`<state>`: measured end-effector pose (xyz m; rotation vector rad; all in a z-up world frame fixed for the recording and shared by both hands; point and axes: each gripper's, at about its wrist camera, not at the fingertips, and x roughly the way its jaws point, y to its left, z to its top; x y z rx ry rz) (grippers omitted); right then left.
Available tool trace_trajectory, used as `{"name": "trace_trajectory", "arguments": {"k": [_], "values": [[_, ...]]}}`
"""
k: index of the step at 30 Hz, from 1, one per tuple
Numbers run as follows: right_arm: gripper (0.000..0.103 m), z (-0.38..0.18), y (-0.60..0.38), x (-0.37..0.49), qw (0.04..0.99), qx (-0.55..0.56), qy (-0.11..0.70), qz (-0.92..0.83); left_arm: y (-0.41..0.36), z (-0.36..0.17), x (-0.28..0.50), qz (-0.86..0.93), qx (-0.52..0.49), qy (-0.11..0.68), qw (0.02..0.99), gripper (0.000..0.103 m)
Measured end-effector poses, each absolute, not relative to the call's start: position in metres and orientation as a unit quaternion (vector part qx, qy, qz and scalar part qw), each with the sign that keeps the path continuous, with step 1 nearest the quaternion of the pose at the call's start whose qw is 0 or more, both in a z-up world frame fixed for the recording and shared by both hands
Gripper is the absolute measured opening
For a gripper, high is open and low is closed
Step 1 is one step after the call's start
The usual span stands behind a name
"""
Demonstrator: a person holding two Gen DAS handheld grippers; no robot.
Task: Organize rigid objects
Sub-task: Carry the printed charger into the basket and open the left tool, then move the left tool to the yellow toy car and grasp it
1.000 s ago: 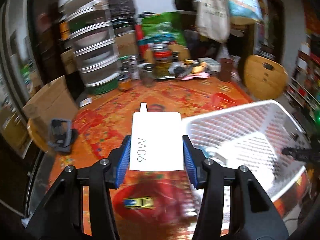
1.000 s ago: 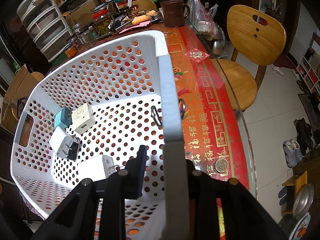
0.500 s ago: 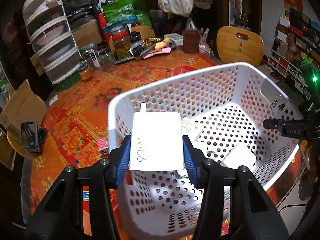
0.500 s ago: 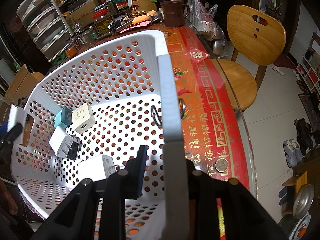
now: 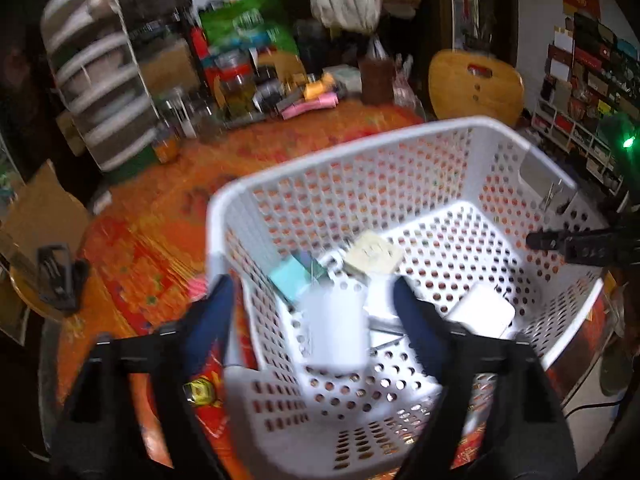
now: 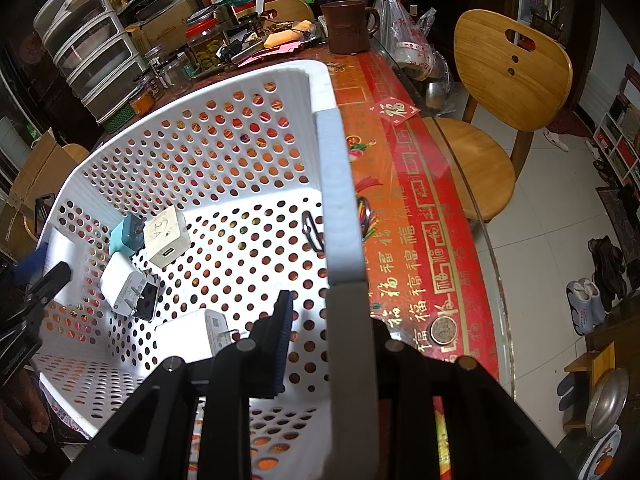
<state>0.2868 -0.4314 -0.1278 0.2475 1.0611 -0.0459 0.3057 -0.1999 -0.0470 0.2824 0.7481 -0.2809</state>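
A white perforated basket (image 5: 360, 152) stands on the red table. My left gripper (image 5: 316, 312) is open over its near-left corner, and the white 90W charger (image 5: 336, 328) is loose between the fingers, blurred, inside the basket. In the right wrist view the charger (image 6: 66, 268) lies against the basket's left wall (image 6: 120, 160) beside my left fingertips (image 6: 56, 276). My right gripper (image 6: 316, 320) is shut on the basket's right rim (image 6: 336, 200). A teal charger (image 6: 126, 236), a cream charger (image 6: 166, 236) and two white chargers (image 6: 124, 284) lie inside.
A small yellow toy car (image 5: 200, 390) lies on the table left of the basket. Jars, a brown mug (image 6: 348, 26) and stacked drawers (image 6: 92, 60) crowd the far side. A coin (image 6: 443, 330) lies near the table edge. A wooden chair (image 6: 504, 92) stands at the right.
My left gripper has opened and let go of the 90W charger, which has dropped into the basket. My right gripper still holds the rim, unmoved.
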Motion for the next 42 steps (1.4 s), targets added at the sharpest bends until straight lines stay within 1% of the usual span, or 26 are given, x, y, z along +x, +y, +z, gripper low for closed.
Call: {"name": "trace_trajectory", "arguments": {"k": [1,6,10,11,13,15,18,21,27,31,33,34,35,38,42], "values": [[0.027,-0.128,-0.431,0.287,0.855,0.117,0.505,-0.022,-0.196,-0.040,0.301,-0.136,0.136,0.351,0.916,0.092],[0.027,-0.128,-0.429,0.287,0.855,0.121,0.504,-0.018,-0.155,-0.014,0.279,-0.112,0.121,0.321,0.933,0.093],[0.027,-0.129,-0.430,0.287,0.855,0.120,0.504,-0.018,-0.087,-0.009,0.266,-0.069,0.070,0.307,0.947,0.102],[0.027,-0.129,-0.431,0.287,0.855,0.120,0.504,-0.018,-0.070,-0.013,0.268,-0.057,0.055,0.311,0.947,0.102],[0.027,-0.129,-0.431,0.287,0.855,0.119,0.505,-0.018,-0.032,-0.034,0.280,-0.035,0.030,0.345,0.937,0.102],[0.027,-0.129,-0.431,0.286,0.855,0.119,0.505,-0.018,-0.002,-0.068,0.297,-0.006,0.012,0.390,0.921,0.102],[0.027,-0.129,-0.431,0.286,0.856,0.119,0.503,-0.018,0.016,-0.112,0.311,-0.004,-0.004,0.439,0.898,0.101],[0.027,-0.129,-0.431,0.285,0.856,0.119,0.503,-0.018,0.017,-0.143,0.319,-0.013,-0.001,0.463,0.886,0.099],[0.027,-0.128,-0.431,0.285,0.855,0.118,0.505,-0.018,-0.003,-0.168,0.331,-0.018,0.003,0.476,0.879,0.099],[0.027,-0.128,-0.431,0.285,0.855,0.117,0.506,-0.019,-0.010,-0.176,0.339,-0.016,0.001,0.478,0.878,0.090],[0.027,-0.128,-0.431,0.285,0.855,0.116,0.506,-0.020,-0.011,-0.175,0.341,-0.011,-0.001,0.471,0.882,0.082],[0.027,-0.128,-0.431,0.285,0.855,0.116,0.506,-0.020,-0.011,-0.175,0.343,-0.010,-0.002,0.468,0.884,0.068],[0.027,-0.128,-0.431,0.285,0.854,0.116,0.506,-0.020,-0.010,-0.173,0.340,-0.009,-0.003,0.463,0.886,0.065],[0.027,-0.127,-0.431,0.286,0.854,0.115,0.507,-0.020,-0.009,-0.170,0.333,-0.003,-0.006,0.453,0.891,0.064],[0.027,-0.127,-0.431,0.286,0.854,0.114,0.507,-0.020,-0.004,-0.157,0.321,0.017,0.001,0.419,0.908,0.064]]}}
